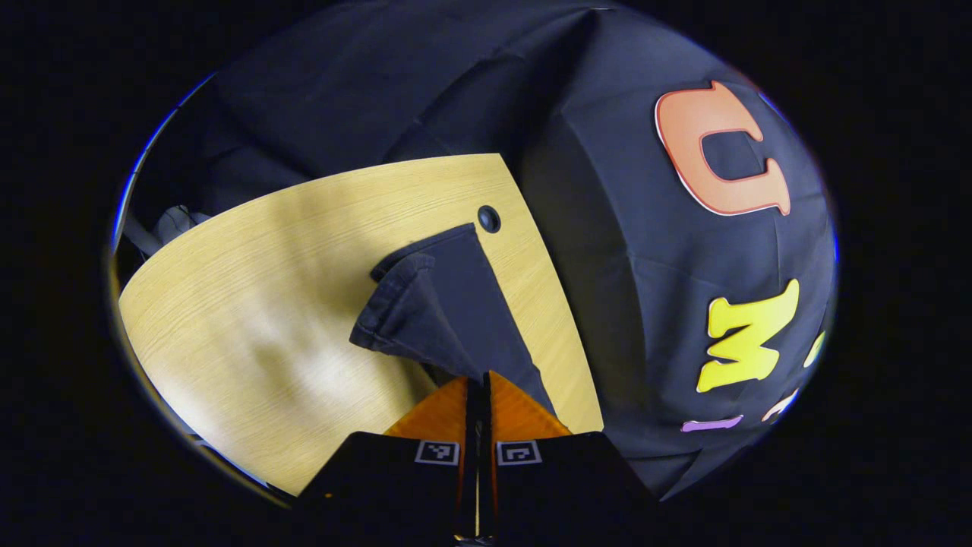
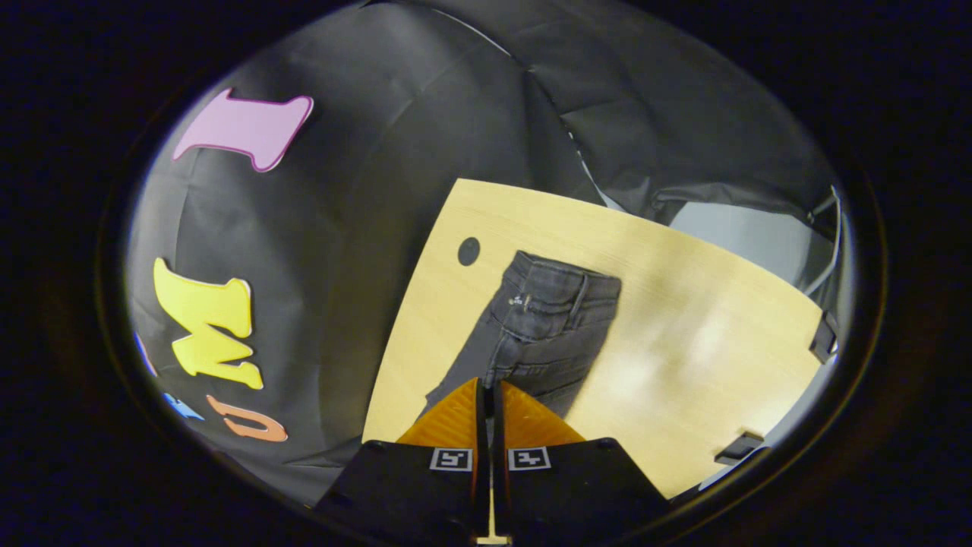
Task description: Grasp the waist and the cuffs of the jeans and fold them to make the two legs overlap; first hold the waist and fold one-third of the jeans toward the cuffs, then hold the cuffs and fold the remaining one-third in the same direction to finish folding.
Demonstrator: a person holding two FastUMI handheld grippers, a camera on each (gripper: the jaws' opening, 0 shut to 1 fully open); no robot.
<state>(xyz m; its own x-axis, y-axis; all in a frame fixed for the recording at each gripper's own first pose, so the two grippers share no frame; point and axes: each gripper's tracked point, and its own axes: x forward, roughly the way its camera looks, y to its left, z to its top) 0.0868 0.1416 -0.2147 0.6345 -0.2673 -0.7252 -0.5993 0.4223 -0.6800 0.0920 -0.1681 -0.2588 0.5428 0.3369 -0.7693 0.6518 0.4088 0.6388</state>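
Jeans (image 2: 550, 327) lie flat on the counter (image 2: 683, 304), along its edge by the booth wall, close to the corner with the round dark hole (image 2: 468, 251). Waist end with button and pockets faces your right gripper view; cuffs (image 1: 395, 311) sit in your left gripper view, one leg end partly flipped over the other. Both ends lie just ahead of the fingertips.

Left gripper (image 1: 478, 380): fingers pressed together, tips right at the dark cloth edge; whether denim is pinched between them you cannot tell. Right gripper (image 2: 486, 384): fingers likewise together, tips over the leg fabric below the waist; a grip on cloth is not confirmable.

Handling, as a judgement: denim looks soft but thick, fairly heavy, it drapes and sags when lifted. Take the waistband at its stiff seamed corner, and the cuffs at the hems, catching both layers so the legs stay stacked.
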